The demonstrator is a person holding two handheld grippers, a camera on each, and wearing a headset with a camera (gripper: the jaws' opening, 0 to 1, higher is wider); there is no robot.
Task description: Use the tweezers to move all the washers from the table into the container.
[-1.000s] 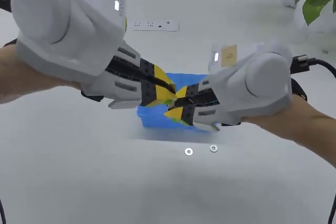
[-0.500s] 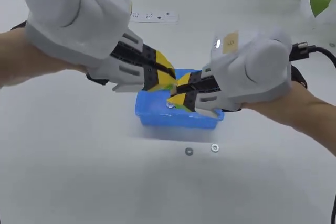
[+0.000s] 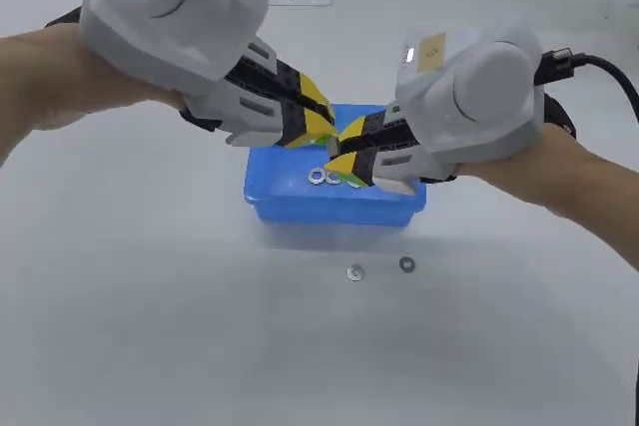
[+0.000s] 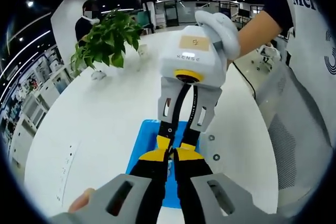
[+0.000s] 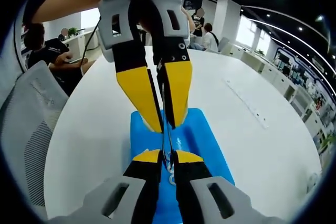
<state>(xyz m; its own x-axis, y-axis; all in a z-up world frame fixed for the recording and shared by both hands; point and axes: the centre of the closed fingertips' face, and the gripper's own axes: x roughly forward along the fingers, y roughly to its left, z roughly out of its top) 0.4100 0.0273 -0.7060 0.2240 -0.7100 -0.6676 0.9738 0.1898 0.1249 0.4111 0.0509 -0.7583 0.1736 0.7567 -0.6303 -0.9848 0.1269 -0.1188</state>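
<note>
Over container [image 3: 329, 209]; tweezers [image 5: 167, 142] — seemingly — pinched.

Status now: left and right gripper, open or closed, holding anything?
Left gripper: closed on the tweezers.
Right gripper: closed on the same tweezers.

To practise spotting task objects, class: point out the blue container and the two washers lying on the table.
blue container [image 3: 319, 211], head view, its front wall.
left washer [image 3: 355, 273], head view, on its ring.
right washer [image 3: 407, 264], head view, on its ring.
</note>
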